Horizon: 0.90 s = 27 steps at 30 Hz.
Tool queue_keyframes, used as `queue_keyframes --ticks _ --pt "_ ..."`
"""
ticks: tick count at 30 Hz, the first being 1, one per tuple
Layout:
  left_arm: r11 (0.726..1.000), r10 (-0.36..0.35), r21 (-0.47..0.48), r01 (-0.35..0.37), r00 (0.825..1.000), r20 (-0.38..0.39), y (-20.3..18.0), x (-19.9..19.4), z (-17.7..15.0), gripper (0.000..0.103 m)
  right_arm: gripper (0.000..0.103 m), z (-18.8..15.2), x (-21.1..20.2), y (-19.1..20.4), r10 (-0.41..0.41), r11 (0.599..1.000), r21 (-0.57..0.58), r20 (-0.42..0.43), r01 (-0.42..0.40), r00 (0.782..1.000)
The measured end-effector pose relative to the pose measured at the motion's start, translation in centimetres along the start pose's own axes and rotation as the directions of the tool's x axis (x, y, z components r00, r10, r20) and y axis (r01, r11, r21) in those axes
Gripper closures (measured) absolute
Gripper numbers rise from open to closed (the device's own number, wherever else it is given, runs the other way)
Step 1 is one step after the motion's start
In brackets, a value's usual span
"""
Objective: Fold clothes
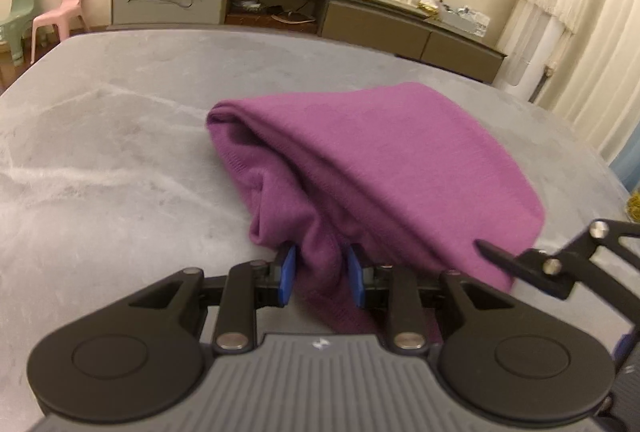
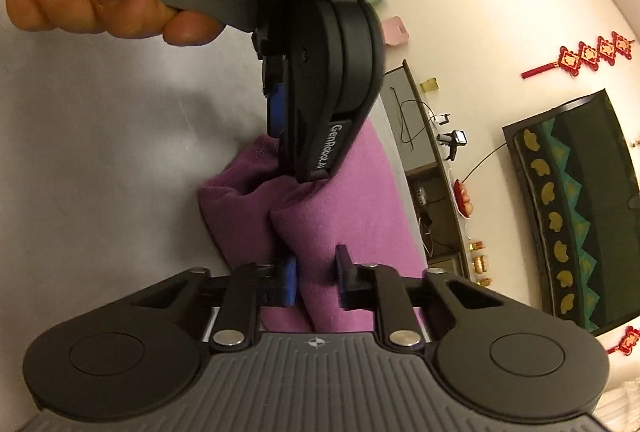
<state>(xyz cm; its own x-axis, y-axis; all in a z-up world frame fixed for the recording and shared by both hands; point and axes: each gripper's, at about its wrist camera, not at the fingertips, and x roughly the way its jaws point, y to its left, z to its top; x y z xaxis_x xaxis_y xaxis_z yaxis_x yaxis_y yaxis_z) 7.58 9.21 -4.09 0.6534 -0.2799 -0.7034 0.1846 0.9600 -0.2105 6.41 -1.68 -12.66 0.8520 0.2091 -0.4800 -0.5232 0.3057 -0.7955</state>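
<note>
Purple garment (image 1: 376, 160) on grey table (image 1: 100, 136) bunches between both grippers' fingers, left gripper (image 1: 322, 278) and right gripper (image 2: 318, 280) each pinching a fold.

Each gripper, left gripper (image 1: 322, 278) and right gripper (image 2: 316, 280), has a ribbed grey housing with a small crosshair mark, two round black pivot discs, black linkage arms with silver rivets, and blue finger pads (image 1: 288, 274).
</note>
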Motion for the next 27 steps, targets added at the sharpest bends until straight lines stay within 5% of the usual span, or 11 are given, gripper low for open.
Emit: queue_keyframes --ticks 7,11,16,18,21,23,27 --pt "0.999 0.011 -0.044 -0.011 1.000 0.007 0.4 -0.1 0.3 0.082 0.094 -0.8 -4.7 0.3 0.056 0.998 -0.018 0.022 -0.056 0.998" --pt "0.997 0.019 -0.076 -0.018 1.000 0.014 0.8 -0.6 0.1 0.081 0.093 -0.6 -3.2 0.7 0.023 1.000 -0.006 0.007 -0.023 1.000" --pt "0.992 0.041 -0.118 -0.032 0.997 0.069 2.0 -4.3 0.3 0.077 0.068 -1.0 -4.8 -3.1 0.100 0.975 0.195 0.029 -0.104 0.995" --pt "0.996 0.063 -0.075 -0.054 0.989 0.135 1.0 -6.8 0.5 0.077 0.062 -2.6 -6.6 -6.0 0.128 0.927 0.347 0.058 -0.140 0.990" --pt "0.996 -0.068 0.065 0.057 0.980 0.186 -2.4 -8.3 0.3 0.077 0.061 -5.7 -9.1 -10.2 0.141 0.789 0.587 0.112 -0.180 0.984" --pt "0.979 -0.148 0.164 0.118 0.972 0.181 -4.8 -8.3 0.0 0.074 0.061 -7.7 -8.1 -12.1 0.107 0.724 0.677 0.081 -0.133 0.991" --pt "0.967 -0.051 0.252 0.035 0.997 0.060 -6.6 -3.4 -1.2 0.074 0.064 -11.0 -4.4 -13.8 0.166 0.607 0.784 0.036 -0.131 0.986"
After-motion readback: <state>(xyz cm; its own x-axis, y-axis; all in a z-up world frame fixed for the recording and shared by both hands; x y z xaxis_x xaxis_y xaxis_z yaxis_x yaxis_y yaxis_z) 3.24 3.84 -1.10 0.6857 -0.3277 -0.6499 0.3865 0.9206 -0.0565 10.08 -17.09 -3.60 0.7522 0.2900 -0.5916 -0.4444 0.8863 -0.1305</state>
